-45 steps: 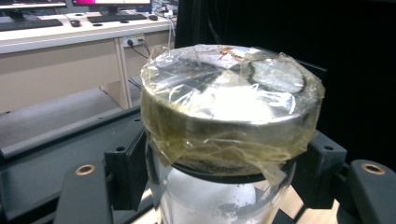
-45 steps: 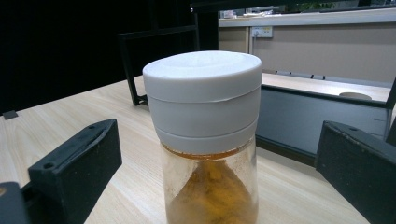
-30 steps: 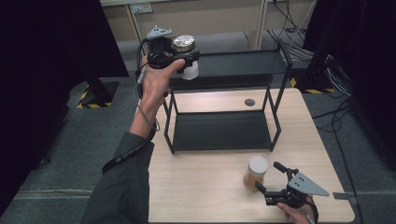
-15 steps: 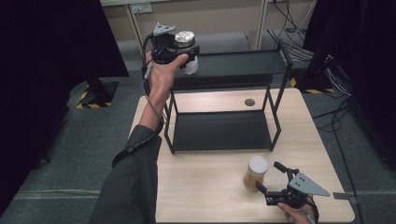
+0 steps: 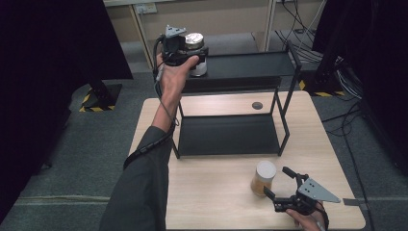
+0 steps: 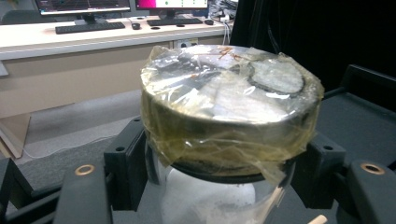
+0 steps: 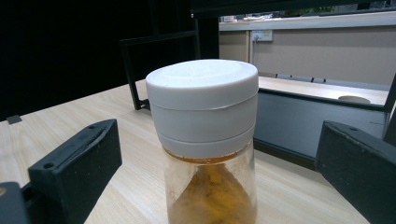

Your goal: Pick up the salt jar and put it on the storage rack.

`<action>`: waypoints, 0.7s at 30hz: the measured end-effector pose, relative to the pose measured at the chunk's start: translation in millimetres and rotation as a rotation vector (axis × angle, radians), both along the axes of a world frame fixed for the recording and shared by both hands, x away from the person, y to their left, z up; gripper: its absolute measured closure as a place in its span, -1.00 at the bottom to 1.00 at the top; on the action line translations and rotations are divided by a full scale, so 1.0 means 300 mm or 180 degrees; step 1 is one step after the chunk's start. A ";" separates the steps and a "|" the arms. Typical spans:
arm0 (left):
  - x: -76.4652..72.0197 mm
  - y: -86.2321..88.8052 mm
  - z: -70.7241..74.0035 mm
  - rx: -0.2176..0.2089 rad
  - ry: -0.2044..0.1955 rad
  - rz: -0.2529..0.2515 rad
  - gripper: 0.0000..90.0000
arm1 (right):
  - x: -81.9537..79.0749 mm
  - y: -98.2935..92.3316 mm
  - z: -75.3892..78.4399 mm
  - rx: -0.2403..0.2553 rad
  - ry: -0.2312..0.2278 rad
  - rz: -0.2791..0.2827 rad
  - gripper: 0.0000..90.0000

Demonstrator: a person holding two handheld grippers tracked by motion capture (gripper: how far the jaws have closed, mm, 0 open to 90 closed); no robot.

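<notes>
My left gripper point(image 5: 196, 57) is shut on a glass jar point(image 5: 194, 42) with a metal lid wrapped in clear tape and white powder inside. It holds the jar at the left end of the black rack's top shelf point(image 5: 250, 65); whether the jar rests on it I cannot tell. In the left gripper view both jaws press the jar point(image 6: 229, 107) just under its lid. My right gripper point(image 5: 276, 180) stands open near the table's front right. A white-lidded jar point(image 5: 263, 176) of orange powder stands upright between its jaws, with a gap on each side of the jar point(image 7: 203, 107).
The two-tier black metal rack stands mid-table, its lower shelf point(image 5: 226, 134) bare. A round cable hole point(image 5: 257, 105) sits in the wooden table point(image 5: 207, 197) behind the rack. Beyond the table are grey floor, cables and a beige wall.
My left hand carried the taped jar farther away and slightly right, over the top shelf's left end. The right gripper and the orange jar stayed still.
</notes>
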State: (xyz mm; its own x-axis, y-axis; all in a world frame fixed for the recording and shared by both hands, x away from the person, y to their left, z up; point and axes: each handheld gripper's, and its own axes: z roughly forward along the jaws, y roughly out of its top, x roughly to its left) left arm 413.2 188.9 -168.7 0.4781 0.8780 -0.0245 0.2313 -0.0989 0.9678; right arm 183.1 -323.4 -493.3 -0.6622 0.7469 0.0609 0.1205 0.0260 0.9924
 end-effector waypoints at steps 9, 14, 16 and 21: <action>0.010 -0.010 -0.019 -0.0003 -0.0002 0.0056 -0.31 | -0.001 0.000 0.000 0.0005 0.0003 0.0003 -0.98; 0.008 -0.012 -0.031 -0.0020 -0.0037 0.0084 -0.31 | -0.001 0.001 0.000 0.0001 0.0004 0.0005 -0.98; 0.006 -0.013 -0.036 -0.0031 -0.0049 0.0092 -0.32 | -0.001 0.001 -0.001 0.0003 0.0006 0.0004 -0.98; -0.006 -0.016 -0.051 -0.0162 -0.0119 0.0159 -0.72 | -0.002 0.002 0.001 -0.0001 0.0006 0.0006 -0.98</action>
